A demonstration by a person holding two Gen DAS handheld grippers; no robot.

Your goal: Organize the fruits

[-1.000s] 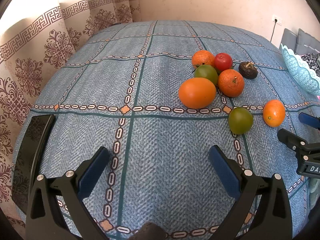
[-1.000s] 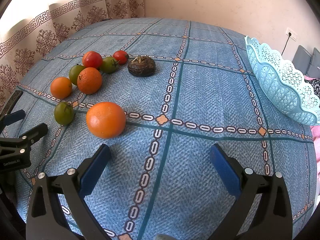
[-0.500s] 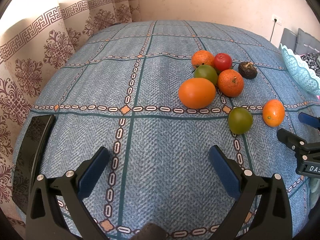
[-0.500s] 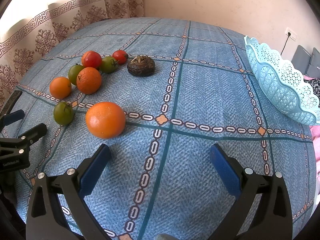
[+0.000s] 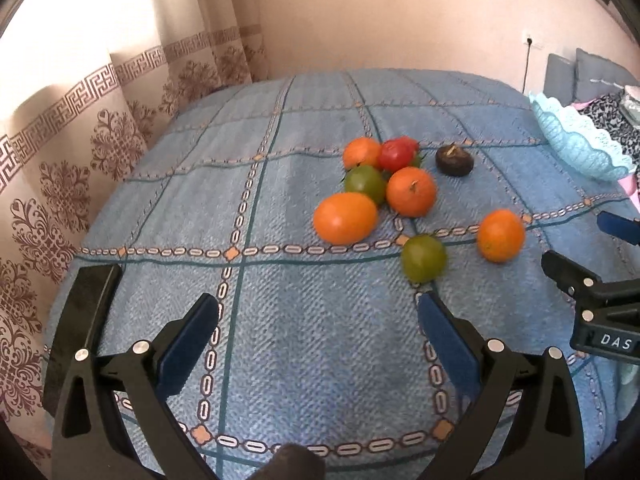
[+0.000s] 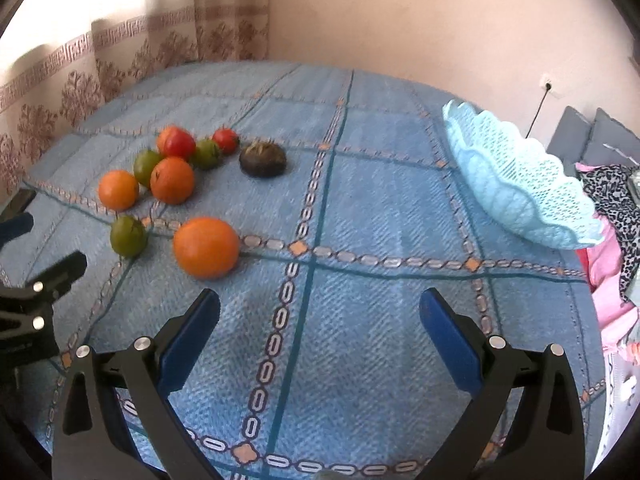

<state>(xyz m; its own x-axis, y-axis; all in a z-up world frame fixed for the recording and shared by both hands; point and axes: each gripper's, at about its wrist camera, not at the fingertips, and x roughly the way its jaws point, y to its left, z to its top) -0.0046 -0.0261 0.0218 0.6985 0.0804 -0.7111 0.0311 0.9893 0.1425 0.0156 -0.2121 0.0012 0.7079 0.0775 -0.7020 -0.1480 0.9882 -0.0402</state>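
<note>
Several fruits lie on a blue patterned tablecloth (image 5: 304,312). In the left wrist view a large orange fruit (image 5: 345,218), a green one (image 5: 423,258), an orange (image 5: 501,235), a cluster with a red tomato (image 5: 396,155) and a dark brown fruit (image 5: 454,160) lie ahead. My left gripper (image 5: 318,342) is open and empty, short of them. In the right wrist view the nearest orange (image 6: 206,247) lies just ahead of my left finger, with a green fruit (image 6: 128,235) beside it. My right gripper (image 6: 320,338) is open and empty. A light blue lattice basket (image 6: 516,184) stands at the right.
A black phone-like slab (image 5: 86,320) lies at the table's left edge. Patterned curtains (image 5: 60,152) hang at the left, a wall behind. Pink and patterned cloth (image 6: 612,240) lies past the table's right edge. Each gripper shows at the other view's side edge (image 5: 592,296).
Both cameras have tilted or risen, so the table and fruits sit lower in view with more wall showing. The fruits have not moved. Both grippers stay open.
</note>
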